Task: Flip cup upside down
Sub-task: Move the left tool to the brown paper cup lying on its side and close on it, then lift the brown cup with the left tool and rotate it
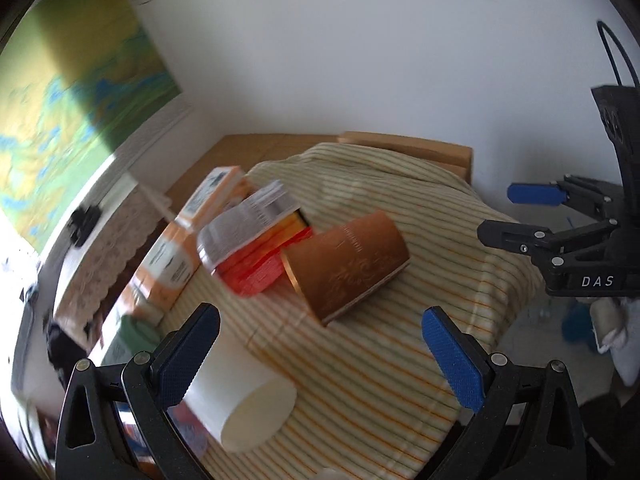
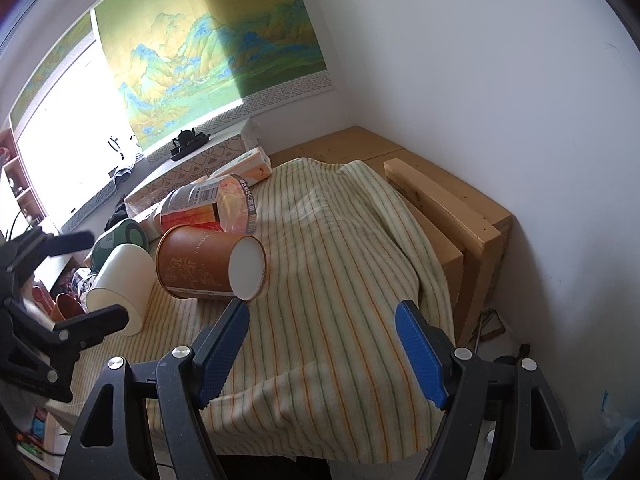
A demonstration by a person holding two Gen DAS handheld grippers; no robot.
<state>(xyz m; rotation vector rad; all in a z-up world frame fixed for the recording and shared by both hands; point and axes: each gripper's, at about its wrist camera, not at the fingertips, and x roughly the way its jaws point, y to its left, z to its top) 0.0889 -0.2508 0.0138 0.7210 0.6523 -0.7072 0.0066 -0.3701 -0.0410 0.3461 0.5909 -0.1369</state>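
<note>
A brown paper cup (image 1: 348, 264) with gold pattern lies on its side on the striped cloth; it also shows in the right wrist view (image 2: 200, 262), its white end facing that camera. A white cup (image 1: 240, 404) lies on its side beside it, next to my left gripper's left finger; it also shows in the right wrist view (image 2: 120, 284). My left gripper (image 1: 320, 344) is open and empty, just short of the brown cup. My right gripper (image 2: 322, 336) is open and empty, to the right of the brown cup.
Orange and white cartons (image 1: 192, 232) and a red packet in clear wrap (image 1: 256, 252) lie behind the cups. A green cup (image 2: 120, 240) lies at the left. The striped cloth (image 2: 340, 240) covers a wooden bench (image 2: 452, 208) against the white wall.
</note>
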